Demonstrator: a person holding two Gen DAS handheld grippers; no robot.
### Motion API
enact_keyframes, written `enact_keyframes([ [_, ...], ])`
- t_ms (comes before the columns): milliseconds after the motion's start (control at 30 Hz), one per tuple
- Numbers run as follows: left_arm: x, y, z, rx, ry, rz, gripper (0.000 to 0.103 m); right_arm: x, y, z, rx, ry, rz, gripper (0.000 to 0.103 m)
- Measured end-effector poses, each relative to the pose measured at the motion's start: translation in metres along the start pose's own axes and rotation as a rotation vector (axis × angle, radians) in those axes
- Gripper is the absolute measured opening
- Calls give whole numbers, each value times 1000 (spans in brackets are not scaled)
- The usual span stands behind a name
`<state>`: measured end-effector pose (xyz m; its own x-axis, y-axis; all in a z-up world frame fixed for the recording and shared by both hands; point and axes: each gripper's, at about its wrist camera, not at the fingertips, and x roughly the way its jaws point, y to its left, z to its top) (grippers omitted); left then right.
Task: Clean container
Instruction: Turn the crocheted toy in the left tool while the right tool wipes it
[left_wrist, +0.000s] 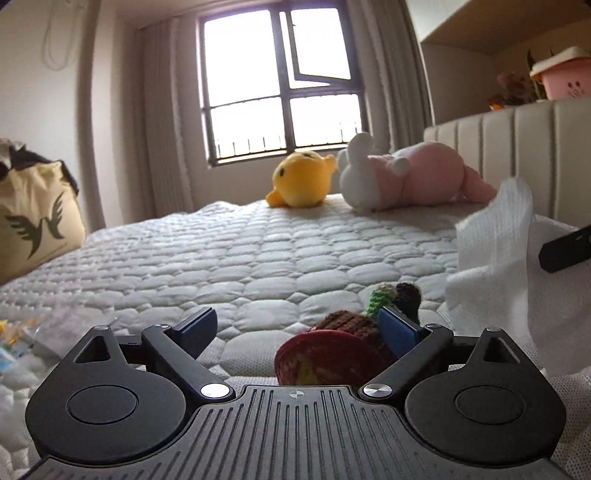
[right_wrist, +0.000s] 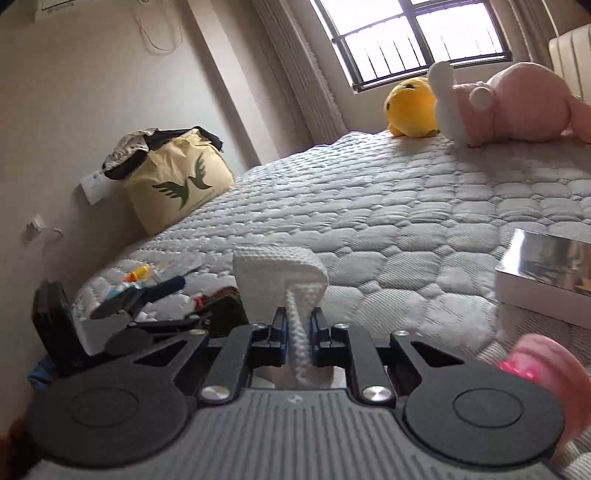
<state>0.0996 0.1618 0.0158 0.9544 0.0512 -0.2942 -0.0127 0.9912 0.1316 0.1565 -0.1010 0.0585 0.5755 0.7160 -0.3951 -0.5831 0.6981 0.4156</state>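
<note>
Right hand-held gripper is clamped on the white wipe, left hand-held gripper spread wide, so next comes wiping the shiny container (bed's right edge).

i saw a big bed with a bumpy grey-white cover. a yellow soft toy and a pink and white soft toy lay on it near the window end. a shiny box sat on the bed too, well apart from them.
</note>
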Motion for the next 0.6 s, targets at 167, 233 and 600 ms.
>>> enact_keyframes([
  [167,5,13,1,-70,13,38,99,18,22,40,103,-45,326,12],
  [233,7,16,2,-90,17,32,99,35,30,44,80,-33,324,12],
  [600,9,20,2,-128,25,38,103,95,14,-15,-33,162,10,13],
])
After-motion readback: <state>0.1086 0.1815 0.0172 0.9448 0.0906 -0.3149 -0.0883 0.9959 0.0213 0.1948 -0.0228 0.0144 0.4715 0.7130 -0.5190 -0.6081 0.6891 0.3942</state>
